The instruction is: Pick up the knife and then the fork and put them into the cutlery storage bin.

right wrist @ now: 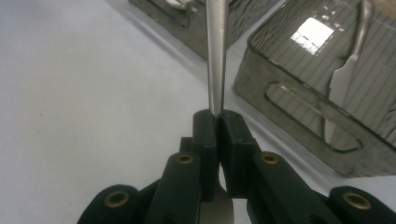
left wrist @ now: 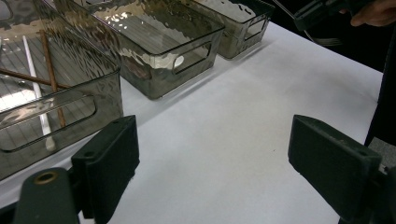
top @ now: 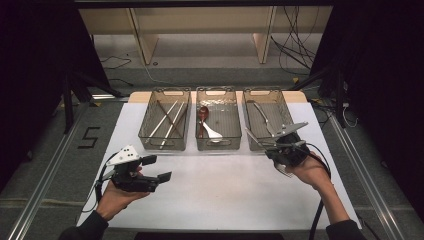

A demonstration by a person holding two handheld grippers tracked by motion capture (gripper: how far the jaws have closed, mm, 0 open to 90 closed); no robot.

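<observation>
My right gripper [top: 273,148] [right wrist: 218,116] is shut on a metal fork [right wrist: 217,56], just in front of the right bin [top: 248,120]. The fork's slim handle [top: 255,137] sticks out past the jaws toward that bin, and its tines [left wrist: 329,41] hang behind the hand. My left gripper [top: 157,168] [left wrist: 212,163] hovers open over the white table [top: 220,190] at the front left, with nothing between its fingers. A serrated knife [right wrist: 343,79] lies in the right bin [right wrist: 299,112].
Three smoky clear bins stand in a row at the back of the table. The left bin [top: 165,145] holds chopsticks [top: 167,122]. The middle bin [top: 218,146] holds a red spoon [top: 203,114] and a white spoon [top: 212,132].
</observation>
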